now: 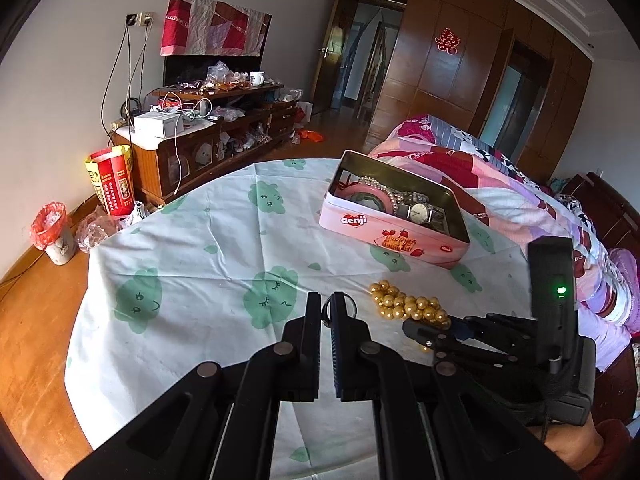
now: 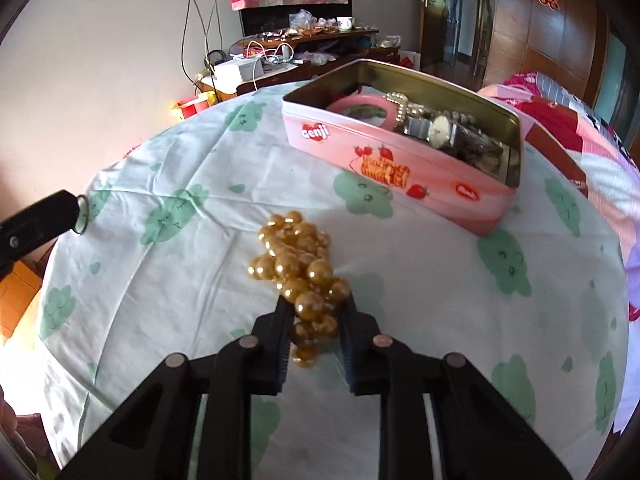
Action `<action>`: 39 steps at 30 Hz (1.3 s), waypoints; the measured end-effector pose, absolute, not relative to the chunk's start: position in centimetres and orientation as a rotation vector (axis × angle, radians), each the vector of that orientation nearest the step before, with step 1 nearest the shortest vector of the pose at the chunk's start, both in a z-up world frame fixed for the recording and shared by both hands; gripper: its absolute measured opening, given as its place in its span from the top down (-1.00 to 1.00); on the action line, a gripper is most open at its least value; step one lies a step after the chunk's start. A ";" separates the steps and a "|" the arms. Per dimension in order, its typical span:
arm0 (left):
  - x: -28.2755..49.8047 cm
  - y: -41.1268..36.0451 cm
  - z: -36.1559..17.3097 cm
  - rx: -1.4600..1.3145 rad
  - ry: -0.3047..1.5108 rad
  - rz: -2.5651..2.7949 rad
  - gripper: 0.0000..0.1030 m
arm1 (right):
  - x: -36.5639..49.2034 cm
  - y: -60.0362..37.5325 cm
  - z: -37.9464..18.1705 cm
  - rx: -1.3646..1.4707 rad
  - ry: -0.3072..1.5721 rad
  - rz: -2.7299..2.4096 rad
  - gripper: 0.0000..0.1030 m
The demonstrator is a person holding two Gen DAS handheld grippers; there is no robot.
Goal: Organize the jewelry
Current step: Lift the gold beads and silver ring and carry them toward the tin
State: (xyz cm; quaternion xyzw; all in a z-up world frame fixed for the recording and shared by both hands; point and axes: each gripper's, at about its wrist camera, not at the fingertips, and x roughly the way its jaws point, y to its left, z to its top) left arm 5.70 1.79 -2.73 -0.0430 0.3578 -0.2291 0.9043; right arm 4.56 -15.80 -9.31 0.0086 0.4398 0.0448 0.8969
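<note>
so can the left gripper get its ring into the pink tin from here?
Probably yes. The left gripper is shut on a small ring, and only bare tablecloth lies between it and the open, lidless pink tin. The gold beads and right gripper sit off to its right.

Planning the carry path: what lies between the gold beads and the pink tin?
Only bare tablecloth separates the gold beads from the pink tin; the right wrist view shows it best.
</note>
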 end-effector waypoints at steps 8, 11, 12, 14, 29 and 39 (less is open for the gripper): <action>4.7 1.9 -2.0 -0.106 0.725 -0.492 0.93 | 0.6 -17.3 -5.4 0.174 0.790 0.105 0.55; 4.2 1.8 -1.4 -0.110 0.705 -0.508 0.93 | -0.8 -17.6 -3.2 0.192 0.731 0.100 0.57; 4.0 1.7 -1.1 -0.111 0.698 -0.512 0.93 | -1.2 -17.7 -2.5 0.195 0.711 0.098 0.57; 3.7 1.6 -0.7 -0.114 0.687 -0.518 0.93 | -1.6 -17.9 -1.3 0.203 0.678 0.090 0.57; 3.8 0.7 0.4 -0.123 0.665 -0.552 0.93 | -2.6 -19.2 3.4 0.232 0.526 0.090 0.75; 5.1 -1.2 0.0 -0.081 0.690 -0.547 0.93 | -2.0 -20.3 3.6 0.242 0.518 0.075 0.75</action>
